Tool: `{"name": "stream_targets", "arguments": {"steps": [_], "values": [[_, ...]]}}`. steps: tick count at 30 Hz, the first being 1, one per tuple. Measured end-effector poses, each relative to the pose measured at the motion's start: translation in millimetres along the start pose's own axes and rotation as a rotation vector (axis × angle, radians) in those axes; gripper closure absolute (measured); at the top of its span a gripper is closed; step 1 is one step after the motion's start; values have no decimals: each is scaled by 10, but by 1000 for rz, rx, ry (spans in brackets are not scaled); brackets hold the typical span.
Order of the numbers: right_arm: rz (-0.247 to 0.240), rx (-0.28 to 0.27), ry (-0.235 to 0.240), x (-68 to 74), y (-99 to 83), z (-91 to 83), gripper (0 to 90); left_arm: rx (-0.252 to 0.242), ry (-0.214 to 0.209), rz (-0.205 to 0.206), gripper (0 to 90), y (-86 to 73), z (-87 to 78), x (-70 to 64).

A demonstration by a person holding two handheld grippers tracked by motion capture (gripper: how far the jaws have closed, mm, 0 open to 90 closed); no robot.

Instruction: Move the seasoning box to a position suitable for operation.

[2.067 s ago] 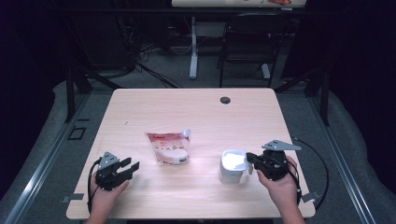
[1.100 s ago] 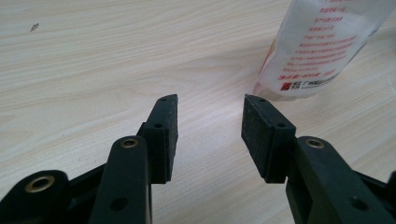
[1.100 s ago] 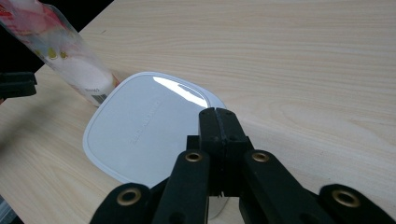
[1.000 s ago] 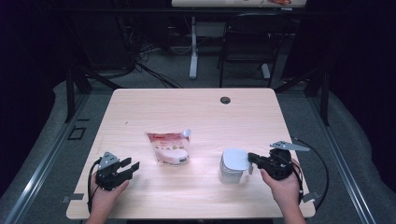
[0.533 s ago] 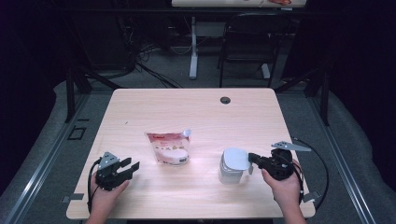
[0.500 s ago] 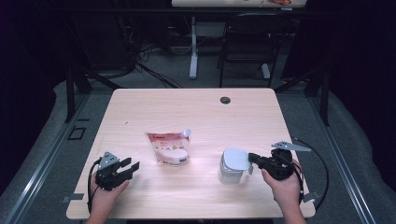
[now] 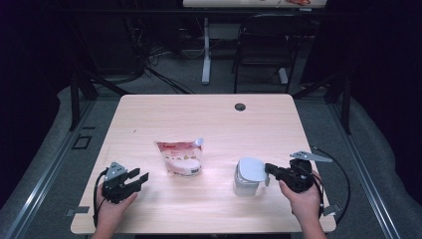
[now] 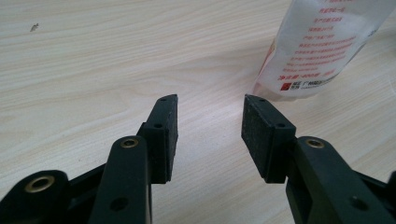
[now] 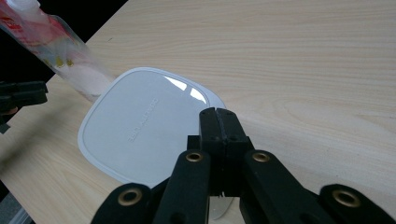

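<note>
1. High view: the pouch (image 7: pixel 180 157) lies mid-table (image 7: pixel 209 119), and the clear tub (image 7: pixel 246 180) with its white lid (image 7: pixel 251 169) stands to its right, well apart.
2. Left tongs (image 7: pixel 135 179) sit near the front left, jaws spread wide, nothing between them. Their own view puts the pouch's printed bottom edge (image 8: pixel 312 70) just past the right jaw.
3. Right tongs (image 7: pixel 269 172) are pinched on the lid's rim. Their view shows the jaws pressed together at the lid (image 9: pixel 144 126) edge, with the pouch (image 9: pixel 60 51) beyond.
</note>
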State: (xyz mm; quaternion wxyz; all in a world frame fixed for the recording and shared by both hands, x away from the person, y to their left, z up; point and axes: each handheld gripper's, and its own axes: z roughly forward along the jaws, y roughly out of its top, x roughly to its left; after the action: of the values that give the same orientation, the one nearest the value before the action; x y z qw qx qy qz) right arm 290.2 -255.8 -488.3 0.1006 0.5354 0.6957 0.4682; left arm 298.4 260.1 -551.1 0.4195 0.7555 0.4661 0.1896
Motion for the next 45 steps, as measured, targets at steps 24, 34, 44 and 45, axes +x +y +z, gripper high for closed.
{"name": "stream_targets", "arguments": {"steps": [24,34,44,45], "values": [[13,2,-7,-33,-20,-4,900,-1,0,-1,564,0,0,-2],[46,-4,13,-70,-35,-5,900,0,1,-1,564,1,2,-2],[68,3,12,-113,-59,9,900,-1,1,-1,564,2,1,-3],[73,4,15,-116,-59,9,900,0,1,0,564,2,1,-2]]}}
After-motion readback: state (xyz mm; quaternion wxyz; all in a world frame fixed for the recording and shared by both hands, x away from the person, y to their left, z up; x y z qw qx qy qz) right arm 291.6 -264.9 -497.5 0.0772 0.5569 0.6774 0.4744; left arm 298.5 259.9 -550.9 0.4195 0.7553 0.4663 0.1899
